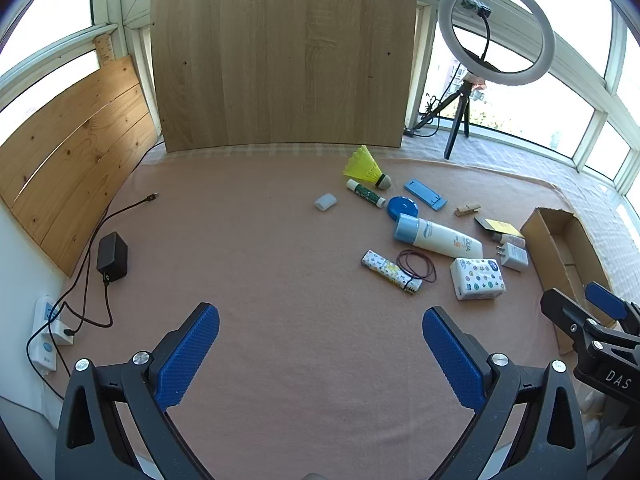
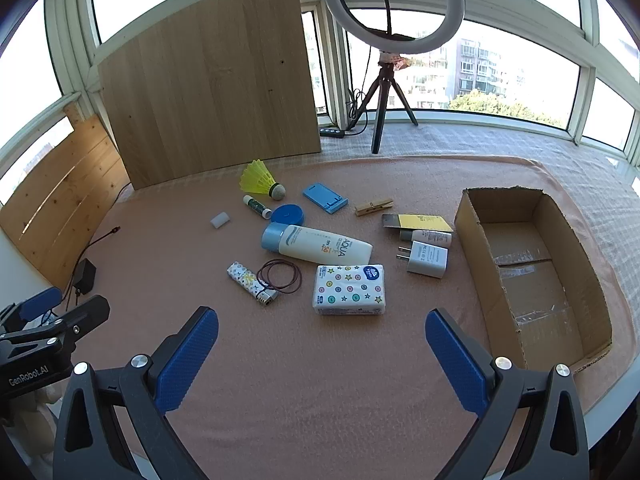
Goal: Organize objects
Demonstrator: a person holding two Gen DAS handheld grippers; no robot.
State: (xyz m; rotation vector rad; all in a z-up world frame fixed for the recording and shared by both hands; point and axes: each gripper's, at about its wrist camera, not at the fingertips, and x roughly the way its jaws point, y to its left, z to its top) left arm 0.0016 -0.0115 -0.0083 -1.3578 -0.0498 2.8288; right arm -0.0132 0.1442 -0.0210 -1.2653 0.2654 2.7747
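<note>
Small objects lie scattered on a pink cloth: a tissue pack (image 2: 349,289), a sunscreen tube (image 2: 316,245), a white charger (image 2: 426,259), a patterned lighter (image 2: 252,283) with a rubber band (image 2: 279,275), a clothespin (image 2: 373,206), a blue stand (image 2: 325,197), a blue lid (image 2: 288,213), a yellow shuttlecock (image 2: 262,179), a lip balm stick (image 2: 256,205). An open cardboard box (image 2: 536,272) stands empty to the right. My right gripper (image 2: 322,354) is open and empty, just short of the tissue pack. My left gripper (image 1: 320,356) is open and empty over bare cloth, left of the objects (image 1: 478,278).
A ring light on a tripod (image 2: 390,12) stands behind the objects. A wooden board (image 2: 208,80) leans at the back. A black adapter (image 1: 112,258) with cables and a power strip (image 1: 46,332) lie at the left. A small white block (image 2: 220,220) lies apart.
</note>
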